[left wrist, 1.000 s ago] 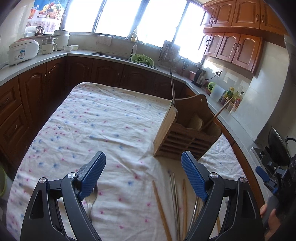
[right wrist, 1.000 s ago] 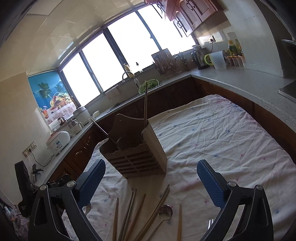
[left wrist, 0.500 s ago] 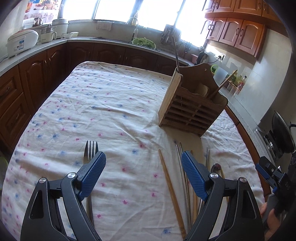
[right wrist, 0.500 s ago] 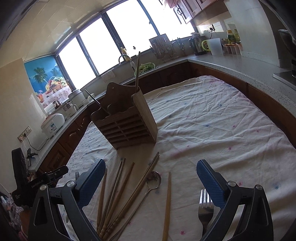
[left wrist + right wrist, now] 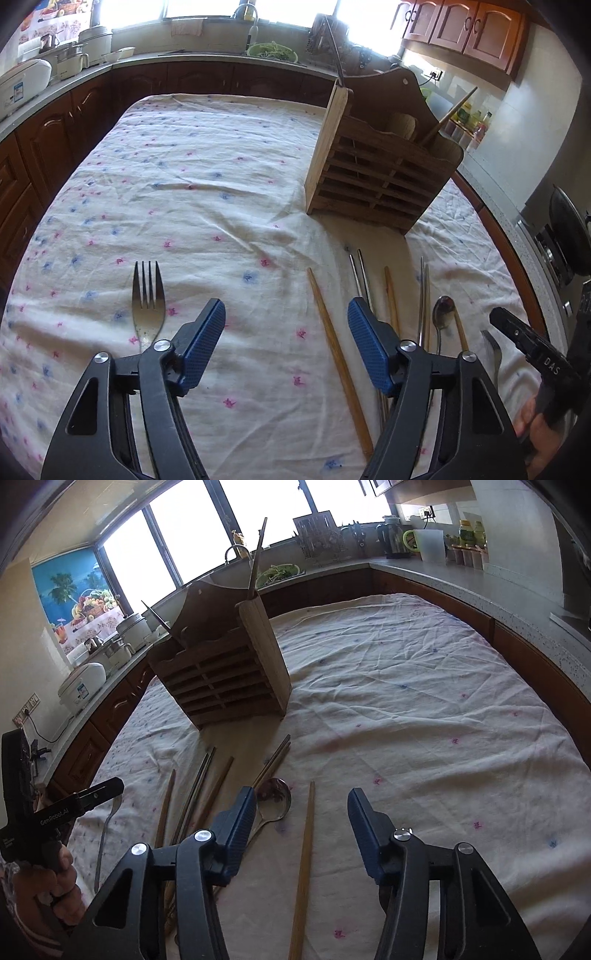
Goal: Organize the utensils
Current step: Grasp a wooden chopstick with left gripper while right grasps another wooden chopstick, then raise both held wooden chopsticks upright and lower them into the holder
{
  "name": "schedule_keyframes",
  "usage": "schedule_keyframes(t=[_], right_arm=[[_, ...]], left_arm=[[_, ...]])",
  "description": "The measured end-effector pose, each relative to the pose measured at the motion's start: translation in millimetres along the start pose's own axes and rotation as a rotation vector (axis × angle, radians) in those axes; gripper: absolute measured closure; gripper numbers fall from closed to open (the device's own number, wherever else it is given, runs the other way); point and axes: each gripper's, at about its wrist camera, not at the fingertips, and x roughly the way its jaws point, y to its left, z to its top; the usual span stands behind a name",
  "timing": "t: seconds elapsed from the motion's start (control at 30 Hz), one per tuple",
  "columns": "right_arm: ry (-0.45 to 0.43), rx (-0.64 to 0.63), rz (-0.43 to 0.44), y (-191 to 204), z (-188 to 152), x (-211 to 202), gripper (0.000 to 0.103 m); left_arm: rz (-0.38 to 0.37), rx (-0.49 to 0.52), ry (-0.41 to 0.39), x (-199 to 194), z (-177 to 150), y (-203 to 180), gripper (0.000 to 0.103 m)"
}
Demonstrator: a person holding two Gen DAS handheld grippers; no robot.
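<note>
Both claws gape wide and empty over utensils strewn in front of the wooden rack (image 5: 380,173).

Left gripper (image 5: 286,345) straddles a chopstick (image 5: 338,354), right gripper (image 5: 301,825) another chopstick (image 5: 304,864) — light, stiff, probably slippery sticks, best pinched mid-length; fork (image 5: 147,299) lies left of the rack.

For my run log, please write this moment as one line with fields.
phase: approach | left gripper: open, empty, above wooden chopstick | right gripper: open, empty | fork: on cloth | holder: upright, partly filled
</note>
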Motion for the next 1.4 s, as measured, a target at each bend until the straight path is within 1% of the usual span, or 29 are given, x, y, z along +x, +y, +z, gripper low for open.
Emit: schedule_keyframes(t=[0.03, 0.1, 0.17, 0.23, 0.33, 0.4, 0.43, 0.53, 0.57, 0.63, 0.67, 0.7, 0.73, 0.8, 0.87, 0.93, 1.07, 1.23, 1.4], right_arm=[[0.012, -0.002, 0.0, 0, -1, 3, 0.057], [0.031, -0.013, -0.007, 1, -3, 9, 0.06], [0.049, -0.022, -0.013, 3, -4, 15, 0.063], [0.066, -0.034, -0.027, 3, -4, 21, 0.069], [0.096, -0.052, -0.054, 4, -5, 32, 0.075], [0.117, -0.064, -0.069, 5, -5, 39, 0.077], [0.125, -0.073, -0.077, 5, -6, 43, 0.078], [0.123, -0.115, -0.108, 12, -4, 47, 0.08], [0.124, -0.129, -0.119, 14, -3, 49, 0.082], [0.13, -0.164, -0.152, 19, -2, 52, 0.09], [0.131, -0.177, -0.16, 20, -2, 54, 0.092], [0.132, -0.183, -0.161, 20, -1, 55, 0.096], [0.131, -0.183, -0.16, 20, -2, 54, 0.096], [0.129, -0.175, -0.151, 18, -1, 54, 0.097], [0.129, -0.146, -0.124, 14, 0, 53, 0.097], [0.121, -0.122, -0.098, 12, 2, 47, 0.098], [0.074, -0.096, -0.061, 13, 12, 29, 0.098], [0.001, -0.073, -0.004, 18, 28, 0, 0.098], [-0.064, -0.061, 0.041, 26, 41, -25, 0.098]], left_arm=[[-0.002, 0.006, 0.014, 5, 0, -2, 0.043], [-0.004, 0.02, 0.032, 14, 1, -6, 0.048], [-0.004, 0.033, 0.047, 22, 2, -11, 0.049], [-0.006, 0.047, 0.065, 31, 4, -15, 0.054], [0.001, 0.071, 0.099, 45, 8, -20, 0.058], [0.009, 0.084, 0.13, 56, 9, -21, 0.061], [0.019, 0.105, 0.117, 57, 10, -24, 0.063], [0.058, 0.167, 0.122, 62, 11, -34, 0.064], [0.071, 0.191, 0.119, 63, 11, -38, 0.066], [0.094, 0.244, 0.11, 64, 9, -46, 0.075], [0.091, 0.257, 0.108, 64, 8, -48, 0.079], [0.084, 0.262, 0.109, 65, 9, -49, 0.088], [0.083, 0.265, 0.109, 65, 9, -49, 0.093], [0.076, 0.265, 0.106, 65, 10, -48, 0.095], [0.066, 0.258, 0.106, 65, 11, -46, 0.097], [0.031, 0.232, 0.114, 62, 11, -42, 0.099], [-0.023, 0.191, 0.094, 46, 12, -36, 0.099], [-0.097, 0.146, 0.039, 12, 18, -30, 0.099], [-0.14, 0.13, -0.029, -25, 25, -26, 0.099]])
